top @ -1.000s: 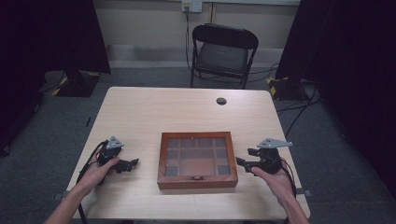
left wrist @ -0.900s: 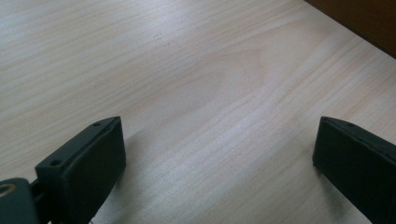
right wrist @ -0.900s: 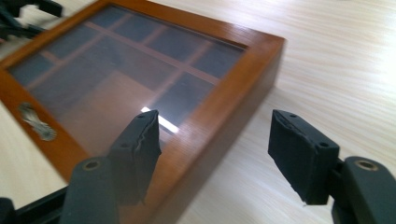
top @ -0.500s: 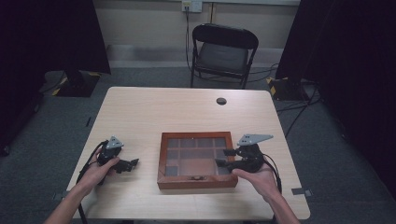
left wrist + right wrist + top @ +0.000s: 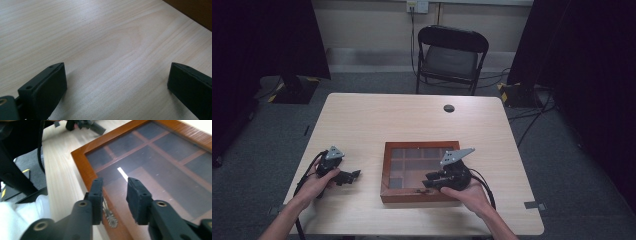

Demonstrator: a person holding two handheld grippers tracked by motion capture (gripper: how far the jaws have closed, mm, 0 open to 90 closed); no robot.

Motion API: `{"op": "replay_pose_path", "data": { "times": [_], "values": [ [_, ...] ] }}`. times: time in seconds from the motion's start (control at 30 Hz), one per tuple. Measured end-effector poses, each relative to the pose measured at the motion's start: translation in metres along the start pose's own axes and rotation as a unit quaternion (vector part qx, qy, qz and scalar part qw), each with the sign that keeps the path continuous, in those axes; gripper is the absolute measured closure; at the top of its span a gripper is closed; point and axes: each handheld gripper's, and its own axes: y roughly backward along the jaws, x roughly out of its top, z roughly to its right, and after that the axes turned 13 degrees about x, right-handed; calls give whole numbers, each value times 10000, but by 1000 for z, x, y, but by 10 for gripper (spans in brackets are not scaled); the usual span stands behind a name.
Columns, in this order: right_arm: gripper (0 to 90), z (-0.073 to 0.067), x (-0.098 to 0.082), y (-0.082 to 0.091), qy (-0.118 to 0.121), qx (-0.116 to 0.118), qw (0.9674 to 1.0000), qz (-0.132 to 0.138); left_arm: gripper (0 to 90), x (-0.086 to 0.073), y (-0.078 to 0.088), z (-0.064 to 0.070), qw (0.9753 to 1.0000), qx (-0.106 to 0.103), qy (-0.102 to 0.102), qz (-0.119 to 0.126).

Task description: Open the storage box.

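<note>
Wooden box (image 5: 420,171) on pale table (image 5: 377,120)

Matt pale-wood table (image 5: 412,120) — glossy glass-topped wooden box (image 5: 385,170).

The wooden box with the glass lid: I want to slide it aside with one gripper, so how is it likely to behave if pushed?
The wooden box lies low and flat on the table, so it should slide, not tip. Its frame looks rigid. The glass lid is probably fragile, so pushing on the wooden rim seems safer. The right gripper already hovers over the near edge, jaws slightly apart.
</note>
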Motion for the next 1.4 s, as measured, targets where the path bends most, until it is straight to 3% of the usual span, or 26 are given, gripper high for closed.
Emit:
{"op": "replay_pose_path", "data": {
  "times": [0.2, 0.4, 1.07, 1.4],
  "values": [
    [759, -2, -6, -11, 70, 180, 9996, -215, 16, 0, 0, 0, 10000, -10, 4, 5],
    [801, -4, -8, -18, 171, 171, 9990, -386, 16, 0, 0, 0, 10000, -10, 7, 5],
    [801, -4, -12, -20, 225, 186, 9992, -282, 9, 0, -1, -1, 10000, -18, -43, 11],
    [807, -3, -9, -21, 265, 216, 9986, -409, 9, 1, -1, -1, 10000, -16, -44, 9]
  ]
}}
